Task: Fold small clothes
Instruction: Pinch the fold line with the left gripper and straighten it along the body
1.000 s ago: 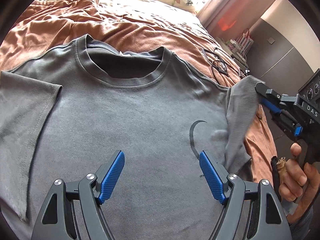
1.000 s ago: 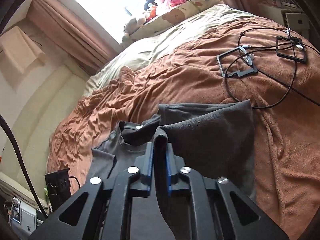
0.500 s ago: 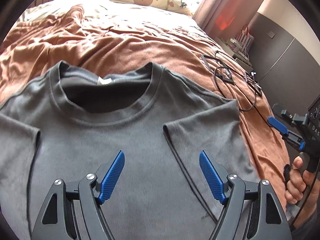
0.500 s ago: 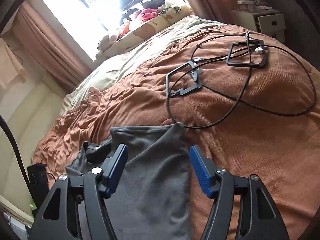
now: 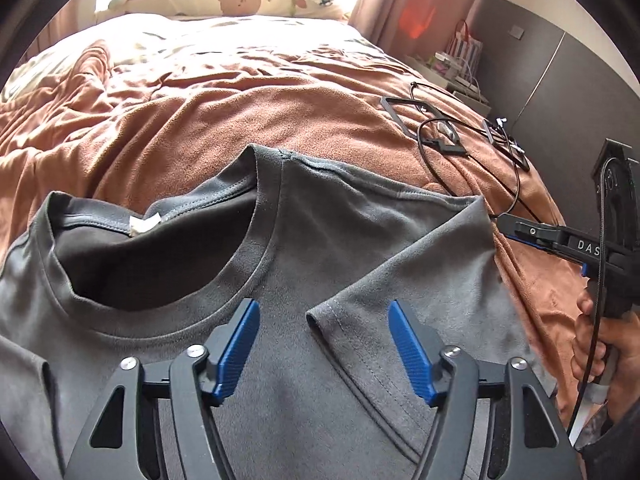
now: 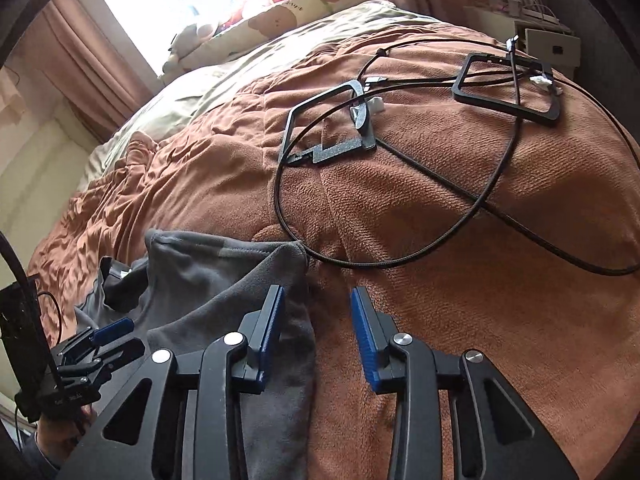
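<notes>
Grey T-shirt (image 5: 304, 240) flat on the bed (image 5: 248, 92), sleeve (image 5: 404, 280) folded inward for a narrower shape. Left gripper (image 5: 322, 348) and right gripper (image 6: 316, 336) fingers apart, closing, clamping nothing.

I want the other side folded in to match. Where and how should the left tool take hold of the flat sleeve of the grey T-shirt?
Probably at the sleeve's hemmed outer edge, coming from the shirt's outer side with one finger slid under. It lies flat on the grey T-shirt, so only that free edge offers a lip. The left tool is empty, its jaws closing.
</notes>
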The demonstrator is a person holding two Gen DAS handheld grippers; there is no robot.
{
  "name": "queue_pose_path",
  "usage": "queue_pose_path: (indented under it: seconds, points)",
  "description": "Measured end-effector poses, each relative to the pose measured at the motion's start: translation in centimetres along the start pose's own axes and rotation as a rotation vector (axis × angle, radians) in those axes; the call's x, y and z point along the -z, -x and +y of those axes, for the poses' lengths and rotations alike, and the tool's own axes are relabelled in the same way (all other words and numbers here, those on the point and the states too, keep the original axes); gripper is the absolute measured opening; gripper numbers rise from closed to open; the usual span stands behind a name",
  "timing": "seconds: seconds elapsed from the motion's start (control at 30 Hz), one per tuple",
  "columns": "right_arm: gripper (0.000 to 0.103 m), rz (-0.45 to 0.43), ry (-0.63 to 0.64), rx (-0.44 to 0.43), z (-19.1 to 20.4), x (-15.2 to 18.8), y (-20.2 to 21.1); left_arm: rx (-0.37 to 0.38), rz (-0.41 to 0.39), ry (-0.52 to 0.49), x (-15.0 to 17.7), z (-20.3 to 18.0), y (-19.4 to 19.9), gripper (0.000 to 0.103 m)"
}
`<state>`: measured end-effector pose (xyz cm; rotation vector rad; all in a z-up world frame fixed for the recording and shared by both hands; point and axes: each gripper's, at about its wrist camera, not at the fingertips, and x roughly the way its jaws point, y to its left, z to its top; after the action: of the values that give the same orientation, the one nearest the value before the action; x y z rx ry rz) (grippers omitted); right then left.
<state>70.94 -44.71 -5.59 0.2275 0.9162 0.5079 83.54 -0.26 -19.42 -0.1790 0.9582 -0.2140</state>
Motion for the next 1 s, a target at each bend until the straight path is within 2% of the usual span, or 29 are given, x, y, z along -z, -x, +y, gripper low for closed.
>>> queue_pose_path:
  seconds: [0.07, 0.1, 0.17, 0.23, 0.27, 0.37, 0.53, 0.63, 0.8, 0.9, 1.0]
  points:
    - [0.032, 0.003, 0.004, 0.009, 0.2, -0.2, -0.7, 0.010, 0.018, 0.003, 0.0, 0.2, -0.5, 0.062]
    - [0.032, 0.003, 0.003, 0.013, 0.3, -0.3, -1.0, 0.019, 0.022, 0.007, 0.1, 0.3, -0.8, 0.057]
    - [0.032, 0.001, 0.004, 0.015, 0.3, -0.5, -1.4, 0.059, 0.026, 0.017, 0.3, 0.4, -1.1, 0.054]
    - [0.032, 0.005, 0.011, 0.017, 0.4, -0.5, -1.9, 0.050, 0.044, -0.011, 0.6, -0.1, -1.6, 0.039]
    - [0.032, 0.009, 0.011, 0.024, 0.5, -0.6, -2.2, 0.032, 0.058, -0.025, 0.7, -0.3, -1.9, 0.022]
    - [0.028, 0.035, 0.013, 0.053, 0.6, -0.5, -3.2, -0.009, 0.047, -0.007, 0.9, -0.2, -1.6, 0.003]
    - [0.028, 0.034, 0.016, 0.073, 1.0, -0.9, -3.7, -0.017, 0.014, -0.011, 1.3, 0.3, 0.0, 0.003]
    - [0.028, 0.018, 0.018, 0.111, 1.2, -1.2, -3.7, -0.017, 0.019, 0.001, 1.3, 1.0, 0.2, 0.003]
    - [0.028, 0.025, -0.002, 0.119, 1.4, -1.4, -3.8, -0.035, 0.042, -0.008, 1.6, 1.1, -0.5, 0.003]
    - [0.028, 0.031, -0.035, 0.076, 1.1, -1.5, -3.0, -0.024, 0.049, 0.004, 1.8, 1.3, -0.8, 0.003]
    - [0.028, 0.052, -0.050, 0.020, 0.7, -1.1, -1.7, 0.025, 0.069, 0.052, 1.7, 2.1, -0.8, 0.003]
